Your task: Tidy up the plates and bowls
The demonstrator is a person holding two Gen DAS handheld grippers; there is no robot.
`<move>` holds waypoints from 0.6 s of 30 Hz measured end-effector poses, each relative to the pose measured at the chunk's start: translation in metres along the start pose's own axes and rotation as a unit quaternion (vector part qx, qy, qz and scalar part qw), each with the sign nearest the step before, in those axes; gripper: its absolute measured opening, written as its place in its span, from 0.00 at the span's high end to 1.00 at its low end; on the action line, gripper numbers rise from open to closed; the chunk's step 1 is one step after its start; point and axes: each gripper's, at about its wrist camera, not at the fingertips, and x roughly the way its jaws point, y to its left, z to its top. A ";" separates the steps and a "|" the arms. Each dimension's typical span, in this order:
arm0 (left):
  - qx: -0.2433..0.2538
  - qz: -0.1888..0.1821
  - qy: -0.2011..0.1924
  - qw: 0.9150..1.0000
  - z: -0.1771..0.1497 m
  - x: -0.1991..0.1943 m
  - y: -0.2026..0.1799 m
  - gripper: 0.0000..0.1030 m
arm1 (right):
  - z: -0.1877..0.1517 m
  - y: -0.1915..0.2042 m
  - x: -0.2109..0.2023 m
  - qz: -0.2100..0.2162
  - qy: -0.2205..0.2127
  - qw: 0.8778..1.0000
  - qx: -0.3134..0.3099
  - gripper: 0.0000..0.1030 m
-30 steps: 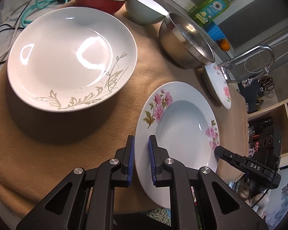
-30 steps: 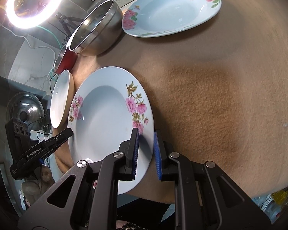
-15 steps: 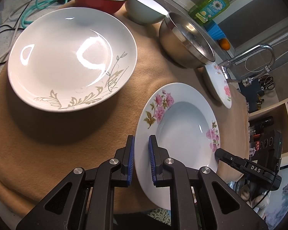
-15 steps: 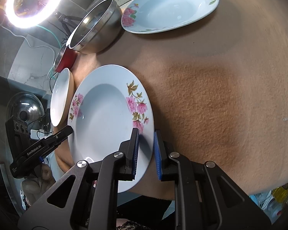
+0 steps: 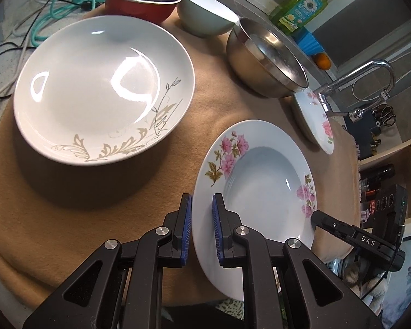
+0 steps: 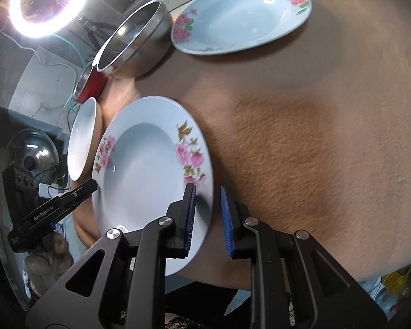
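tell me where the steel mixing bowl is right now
In the left wrist view the steel mixing bowl sits upper right on the tan cloth, between the pale green bowl and a small floral plate.
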 end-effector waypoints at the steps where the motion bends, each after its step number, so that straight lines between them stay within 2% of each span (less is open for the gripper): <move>1: 0.001 0.002 -0.002 1.000 0.001 -0.001 -0.001 0.87 | 0.002 -0.001 -0.002 -0.001 -0.003 1.000 0.001 0.82; 9: 0.018 0.004 -0.038 0.999 0.016 -0.017 -0.022 0.87 | 0.025 -0.028 -0.038 -0.015 -0.046 0.999 0.009 0.82; 13: 0.033 -0.015 -0.044 0.998 0.028 -0.015 -0.049 0.87 | 0.049 -0.046 -0.053 -0.018 -0.064 0.998 0.014 0.82; 18: 0.035 -0.042 -0.030 0.998 0.039 0.002 -0.077 0.87 | 0.084 -0.066 -0.065 -0.021 -0.080 0.997 0.009 0.82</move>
